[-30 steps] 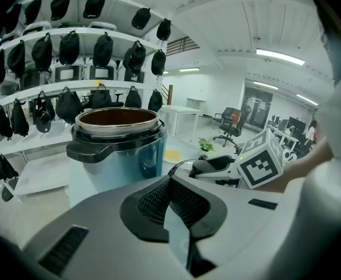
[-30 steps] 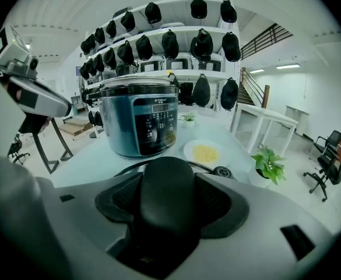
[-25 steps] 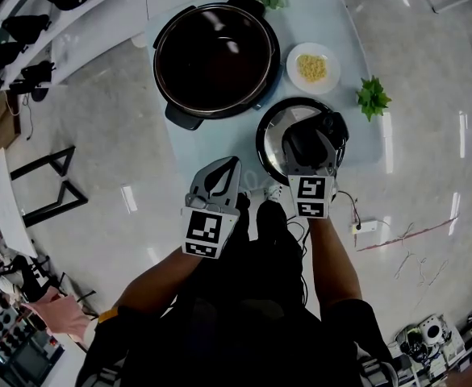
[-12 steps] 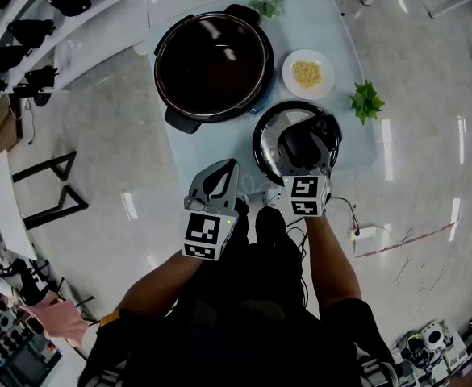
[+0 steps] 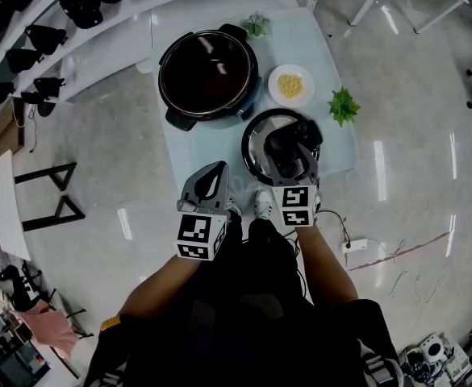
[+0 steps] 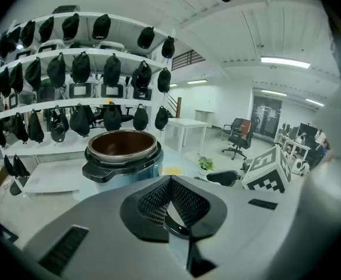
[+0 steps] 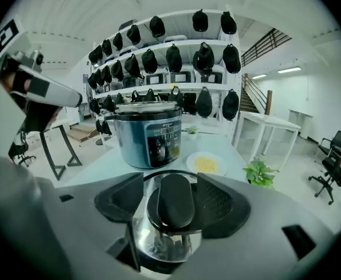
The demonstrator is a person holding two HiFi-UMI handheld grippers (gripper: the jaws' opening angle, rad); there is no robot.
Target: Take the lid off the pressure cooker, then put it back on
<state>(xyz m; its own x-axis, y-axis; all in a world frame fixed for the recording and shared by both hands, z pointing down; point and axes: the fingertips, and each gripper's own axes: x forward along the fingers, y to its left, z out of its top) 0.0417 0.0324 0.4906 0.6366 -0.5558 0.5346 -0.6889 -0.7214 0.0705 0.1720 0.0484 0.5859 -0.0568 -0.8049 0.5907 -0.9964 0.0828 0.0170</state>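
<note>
The open pressure cooker point(image 5: 161, 79) stands at the back of a pale blue table point(image 5: 203, 147); it also shows in the left gripper view point(image 6: 122, 156) and the right gripper view point(image 7: 150, 139). Its round lid point(image 5: 256, 139) lies near the table's front right corner. My right gripper point(image 5: 288, 147) is over it. In the right gripper view the jaws straddle the lid's black handle point(image 7: 176, 203), with a slim gap on the handle's left. My left gripper point(image 5: 219, 169) hangs off the table's front edge, shut and empty point(image 6: 169, 179).
A white plate of yellow food point(image 5: 290, 85) sits behind the lid. Small green plants stand at the right edge point(image 5: 343, 106) and the back point(image 5: 256, 25). White shelves with black gear point(image 5: 82, 6) run along the left. A black stand point(image 5: 46, 188) is on the floor.
The head view has pulled back, so the table looks smaller and farther. The lid, cooker and both grippers keep their places relative to each other.
</note>
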